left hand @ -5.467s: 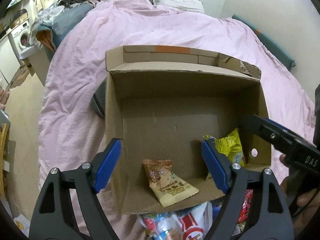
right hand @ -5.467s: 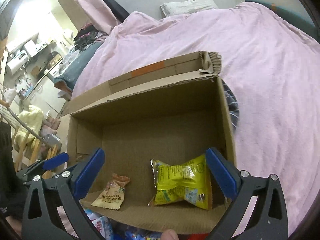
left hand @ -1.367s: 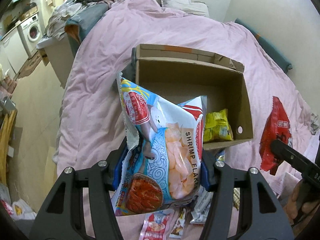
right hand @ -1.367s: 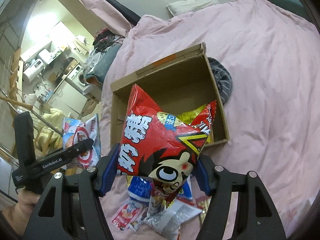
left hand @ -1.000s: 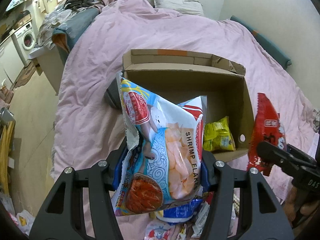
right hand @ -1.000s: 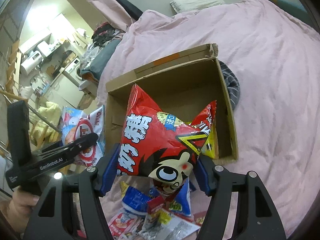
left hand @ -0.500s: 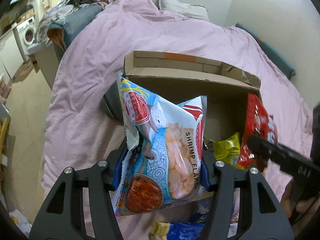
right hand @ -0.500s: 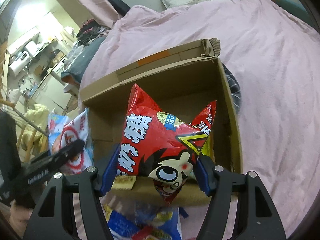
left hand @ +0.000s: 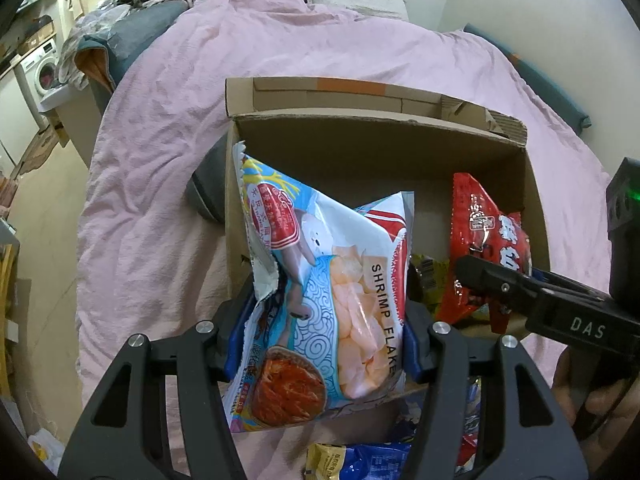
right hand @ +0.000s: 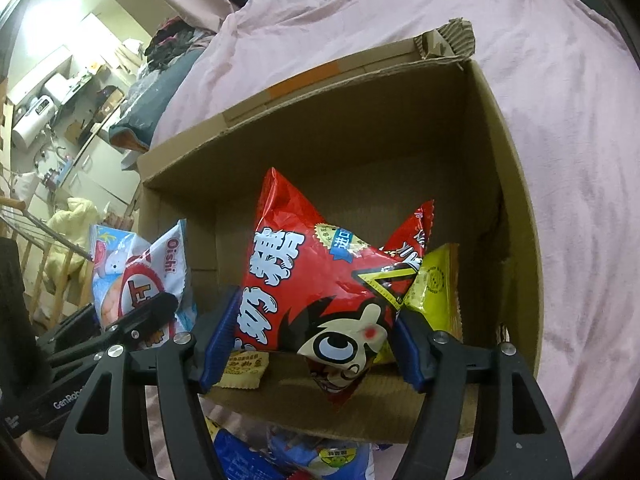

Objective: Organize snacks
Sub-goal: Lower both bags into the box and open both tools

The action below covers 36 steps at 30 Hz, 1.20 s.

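A glossy red snack bag printed with a cartoon face [right hand: 320, 292] is seen between the blue pads of the right gripper [right hand: 310, 344], over the near right part of an open brown cardboard box [right hand: 516, 184]; the jaws are opening, though the pads are still pressed to the bag's sides. A pale blue and white shrimp flakes bag [left hand: 320, 304] is clamped at its lower half by the left gripper [left hand: 320, 350], whose jaws are held roughly half open around the packet, which is raised over the box's near left corner. Inside the box, a crinkled yellow foil packet [right hand: 436, 284] is propped against the right wall behind the red bag, and a small tan snack sachet [right hand: 244, 368] is lying on the cardboard floor near the front wall. In front of the box, a loose heap of blue, yellow and white snack packets [right hand: 304, 456] is spread on the wrinkled pink bedspread [left hand: 168, 128] on which the box is set. A person's hand [left hand: 592, 396] is partly shown gripping the right tool's black handle. Beyond the bed, a grey pillow [left hand: 356, 4], a pile of clothes [left hand: 120, 8] and a white washing machine [left hand: 40, 76] are visible.
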Motion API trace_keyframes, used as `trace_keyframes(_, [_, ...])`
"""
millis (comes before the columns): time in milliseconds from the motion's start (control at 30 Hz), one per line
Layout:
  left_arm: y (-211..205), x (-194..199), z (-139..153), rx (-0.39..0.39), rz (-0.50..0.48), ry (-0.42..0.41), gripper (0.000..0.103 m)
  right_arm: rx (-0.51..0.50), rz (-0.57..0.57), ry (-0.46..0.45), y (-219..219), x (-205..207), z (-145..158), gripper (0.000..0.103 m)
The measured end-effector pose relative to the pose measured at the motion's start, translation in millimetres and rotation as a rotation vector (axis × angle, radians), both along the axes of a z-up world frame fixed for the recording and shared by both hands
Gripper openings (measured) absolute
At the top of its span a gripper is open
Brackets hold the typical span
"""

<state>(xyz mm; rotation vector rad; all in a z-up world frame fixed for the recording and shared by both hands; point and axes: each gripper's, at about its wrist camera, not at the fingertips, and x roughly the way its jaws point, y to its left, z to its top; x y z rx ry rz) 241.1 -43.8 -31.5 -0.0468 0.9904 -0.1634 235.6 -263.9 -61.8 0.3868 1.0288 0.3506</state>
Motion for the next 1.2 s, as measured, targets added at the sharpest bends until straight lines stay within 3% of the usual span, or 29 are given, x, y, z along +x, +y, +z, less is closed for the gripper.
trace_keyframes(367, [-0.9,-2.1,2.7,0.005,-0.014,-0.017,0.057,0.059,-0.007,-0.019,-4.7,3.1,4.6,0.072])
trace_keyframes(467, [-1.0,-2.2,3.2,0.003,-0.007,-0.016,0.058,0.091,-0.01,-0.018,-7.3,2.2,2.8,0.077])
trace_keyframes(533, [-0.9,-1.2,4.4,0.01,0.006,-0.016,0.062,0.12,-0.012,-0.013,-8.3,2.1,3.5,0.079])
trace_keyframes(600, [0.3,-1.2,5.6,0.007,0.012,-0.017,0.077,0.137,-0.023,-0.026,-11.6,0.9,5.9,0.095])
trace_keyframes(700, [4.4,-1.5,8.3,-0.011,0.024,-0.025,0.082,0.132,-0.038,-0.045,-15.1,0.0,9.9,0.095])
trace_keyframes(1200, [7.7,0.2,6.5,-0.016,0.028,-0.019,0.082,0.13,-0.037,-0.044,-18.5,-0.3,14.0,0.095])
